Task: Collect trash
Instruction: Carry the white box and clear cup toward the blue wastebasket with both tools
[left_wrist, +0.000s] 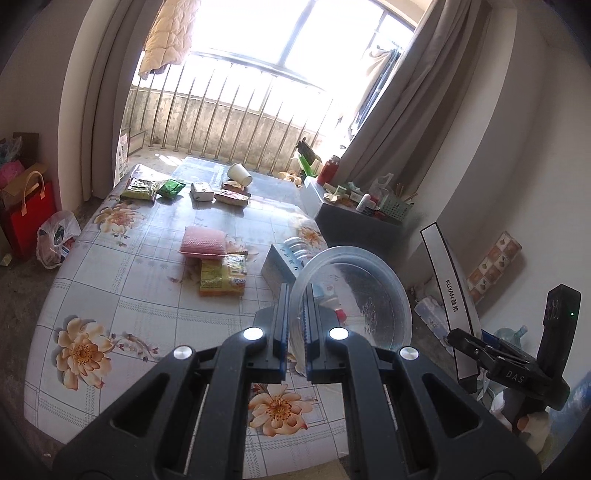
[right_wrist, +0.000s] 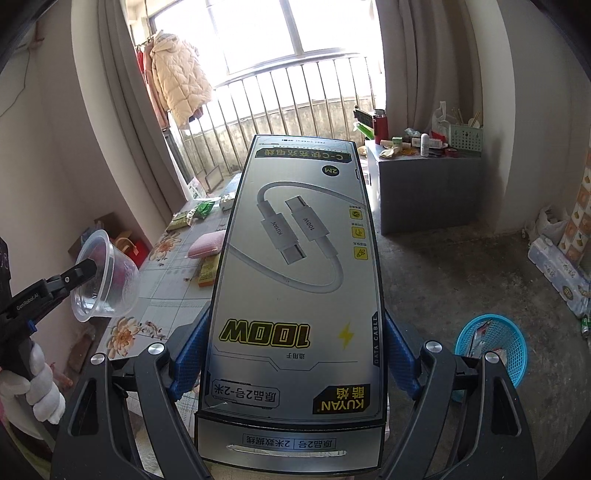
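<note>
My left gripper (left_wrist: 295, 317) is shut on the rim of a clear plastic cup (left_wrist: 354, 295), held above the floral table's (left_wrist: 110, 295) right edge; the cup also shows in the right wrist view (right_wrist: 107, 280). My right gripper (right_wrist: 291, 354) is shut on a long grey data cable box (right_wrist: 295, 280), held in the air over the floor; its edge shows in the left wrist view (left_wrist: 448, 295). Snack wrappers (left_wrist: 221, 275), a pink sponge (left_wrist: 203, 242), a paper cup (left_wrist: 240, 173) and more packets (left_wrist: 140, 188) lie on the table.
A blue plastic basket (right_wrist: 491, 347) with some trash stands on the concrete floor at the right. A grey cabinet (right_wrist: 424, 192) with clutter stands by the curtain. A tissue box (left_wrist: 280, 258) sits at the table's right edge. Red bags (left_wrist: 26, 218) stand left of the table.
</note>
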